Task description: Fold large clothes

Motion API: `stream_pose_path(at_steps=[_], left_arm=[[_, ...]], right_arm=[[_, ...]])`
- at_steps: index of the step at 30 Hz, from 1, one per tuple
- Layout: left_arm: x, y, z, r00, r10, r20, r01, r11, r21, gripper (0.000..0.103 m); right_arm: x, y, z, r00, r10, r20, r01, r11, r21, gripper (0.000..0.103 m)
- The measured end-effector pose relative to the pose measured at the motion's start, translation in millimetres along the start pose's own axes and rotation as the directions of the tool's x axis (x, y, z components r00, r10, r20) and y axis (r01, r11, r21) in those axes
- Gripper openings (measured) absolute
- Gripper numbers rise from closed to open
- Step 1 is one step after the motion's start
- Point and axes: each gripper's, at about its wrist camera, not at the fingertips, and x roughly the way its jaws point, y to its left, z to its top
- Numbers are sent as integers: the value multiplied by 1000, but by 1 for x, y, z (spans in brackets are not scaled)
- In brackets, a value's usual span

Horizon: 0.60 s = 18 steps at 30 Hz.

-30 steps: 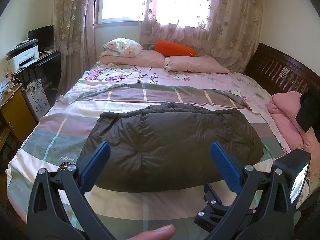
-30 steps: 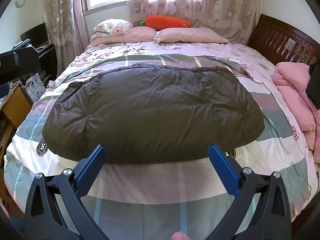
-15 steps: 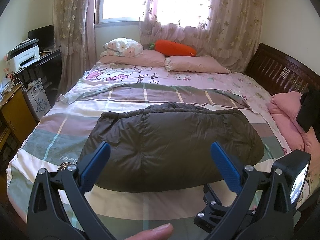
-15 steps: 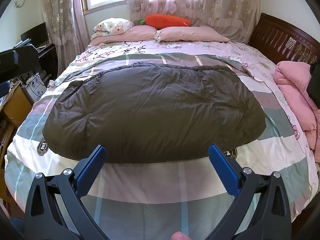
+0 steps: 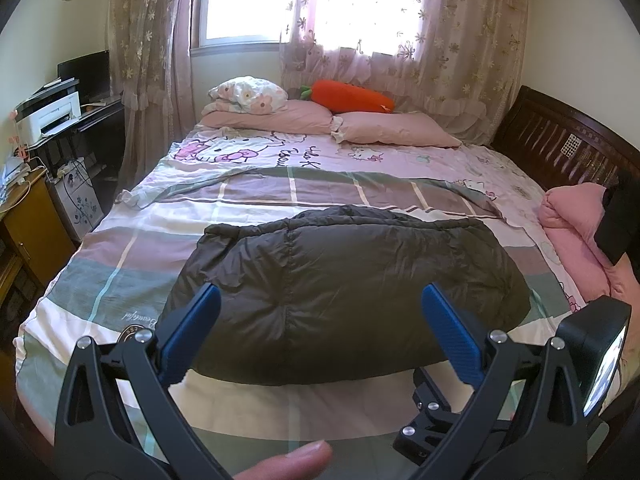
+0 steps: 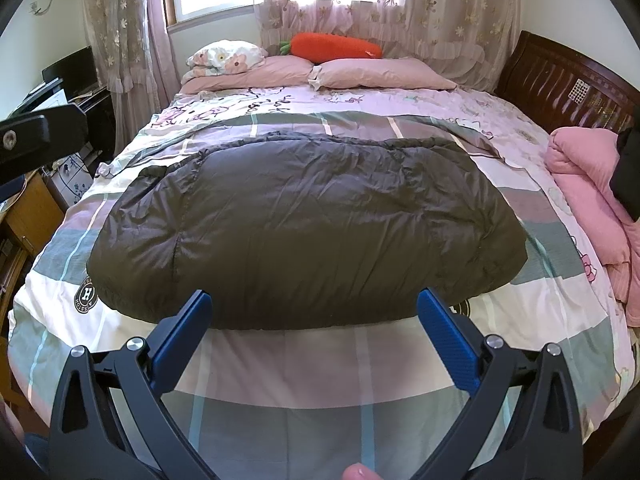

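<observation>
Left wrist view: the left claw (image 5: 320,320) stands wide and empty above the near edge of the dark padded coat (image 5: 344,296), which lies spread flat across the middle of the bed (image 5: 120,280). No fold looks begun; the next move likely calls for reaching down to a hem or corner.

Right wrist view: the right claw (image 6: 314,326) is wide too, holding nothing, just short of the coat's (image 6: 304,220) near edge.

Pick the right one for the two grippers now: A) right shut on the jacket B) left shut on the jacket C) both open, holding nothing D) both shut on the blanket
C: the left gripper and right gripper both have their jaws spread wide, held short of the dark jacket, which lies flat on the bed.
</observation>
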Motion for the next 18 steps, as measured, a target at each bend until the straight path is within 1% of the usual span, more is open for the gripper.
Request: stream_pose_path(at_steps=[7,9,11,13,18], left_arm=[[-2,2,3,999,29,19,-29,1000,9,101],[-3,5,4,999,24,28,-23,1000,-8,101],[-4,13,5,999,37,35,-35,998,-43,101],[-4,17,6,999,28,33,-26,998,-51,101],[-4,15,7,999,30,34,-28,999,-36,101]], right_arm=[[-1,0,0,1000,0,1,0,1000,1,102],[-1,0,0,1000,0,0,0,1000,0,102],[-1,1,0,1000,-1,0,1,1000,0,102],[-1,1,0,1000,-1,1,1,1000,0,102],[-4,2,1,1000,-2,5,2,1000,1,102]])
